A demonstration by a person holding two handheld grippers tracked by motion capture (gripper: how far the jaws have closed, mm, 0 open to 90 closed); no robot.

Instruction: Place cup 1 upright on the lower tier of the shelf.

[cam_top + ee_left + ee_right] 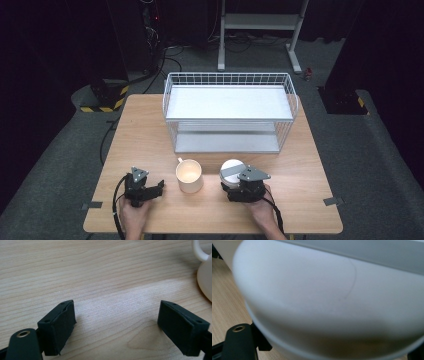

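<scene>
Looking at it left to right: the left gripper [159,186] is parked low at the near left of the table [140,130], jaws spread wide with nothing but bare wood between them. Just to its right stands a cream mug [189,175], upright, handle pointing away toward the rack, and nobody's touching it.

Next over is the white container with a grey band [231,171], also standing on the table near the front edge. The right gripper [231,187] is pushed right up against it from the near side. In the right gripper view the container's wall [324,297] sits between the black jaws, but I can't tell whether the pads are actually pressing on it or just bracketing it.

Behind both sits the white wire rack [230,112], two shelves, both bare.

So my read: it's early. Nothing is on the rack, both cup-type things are on the table, and at best the container's grab is in hand. Lifting, placing, and the mug all seem left to do.
</scene>
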